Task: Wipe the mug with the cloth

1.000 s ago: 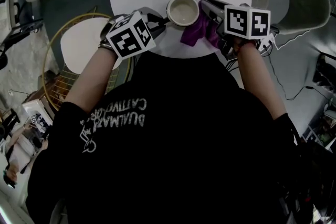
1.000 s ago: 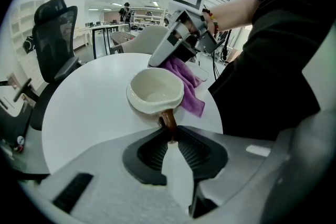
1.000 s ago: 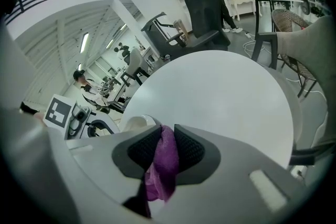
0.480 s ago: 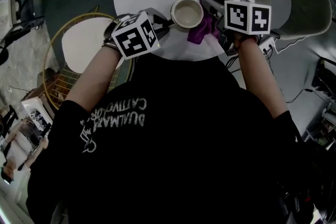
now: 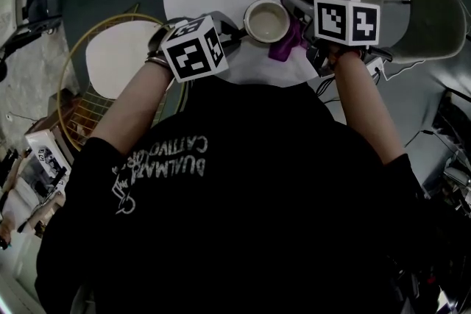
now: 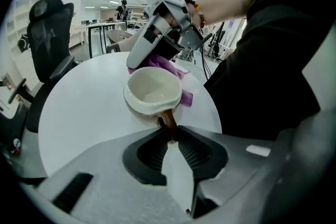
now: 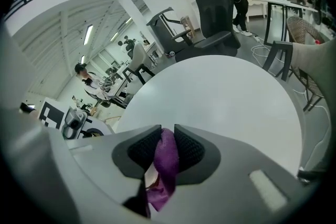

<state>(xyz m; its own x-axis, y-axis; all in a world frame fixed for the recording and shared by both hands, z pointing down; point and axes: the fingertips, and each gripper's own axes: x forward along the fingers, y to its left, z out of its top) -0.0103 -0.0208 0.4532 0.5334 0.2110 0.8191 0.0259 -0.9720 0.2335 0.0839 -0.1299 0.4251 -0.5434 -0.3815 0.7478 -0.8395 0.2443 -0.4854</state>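
Left claw (image 6: 171, 136): pinching mug (image 6: 152, 89) handle (image 6: 168, 119);
Right claw (image 7: 168, 140): pinching purple cloth (image 7: 167, 165) beside mug;
Shirt lettering (image 5: 158, 158): reversed, unreadable

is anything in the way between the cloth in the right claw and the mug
Nothing visible. The purple cloth, pinched in the right claw, appears to lie right against the side of the mug, with nothing between them. The left claw grips the mug's brown handle on the opposite side, clear of the cloth.
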